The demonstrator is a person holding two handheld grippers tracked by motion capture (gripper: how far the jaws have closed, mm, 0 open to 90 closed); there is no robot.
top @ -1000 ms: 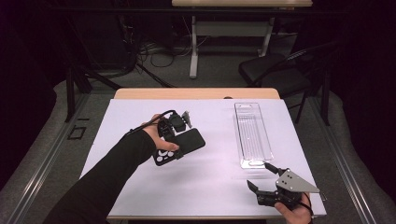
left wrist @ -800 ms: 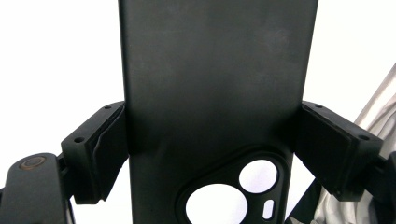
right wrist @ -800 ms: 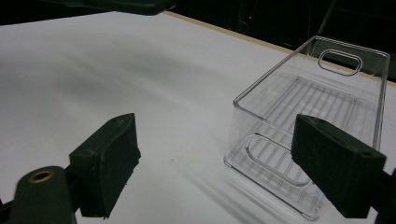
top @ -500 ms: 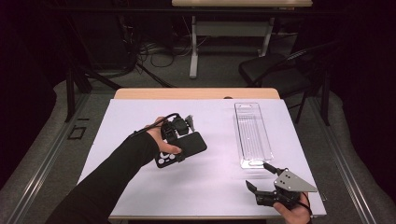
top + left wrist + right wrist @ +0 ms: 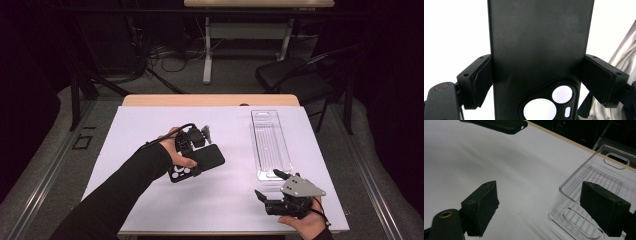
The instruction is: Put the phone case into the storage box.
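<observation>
A black phone case [image 5: 207,159] with round camera cutouts hangs a little above the white table [image 5: 225,195] at its middle left. My left gripper [image 5: 192,155] is shut on it; in the left gripper view the case [image 5: 539,50] stands between both pads [image 5: 477,80], pressed at its two long edges. A clear plastic tray [image 5: 271,142] lies lengthwise at the right. My right gripper [image 5: 270,186] sits low at the front right, open, just short of the tray's near end [image 5: 584,210]; nothing is between its fingers [image 5: 482,205]. The case's far end [image 5: 499,125] shows at the top of that view.
The white sheet covers a wooden table whose far edge [image 5: 210,100] shows bare. Beyond it stand a black chair [image 5: 295,75] and a desk leg [image 5: 207,45] with cables on the floor.
My left gripper has carried the phone case slightly toward the far side and right. My right gripper has barely shifted.
</observation>
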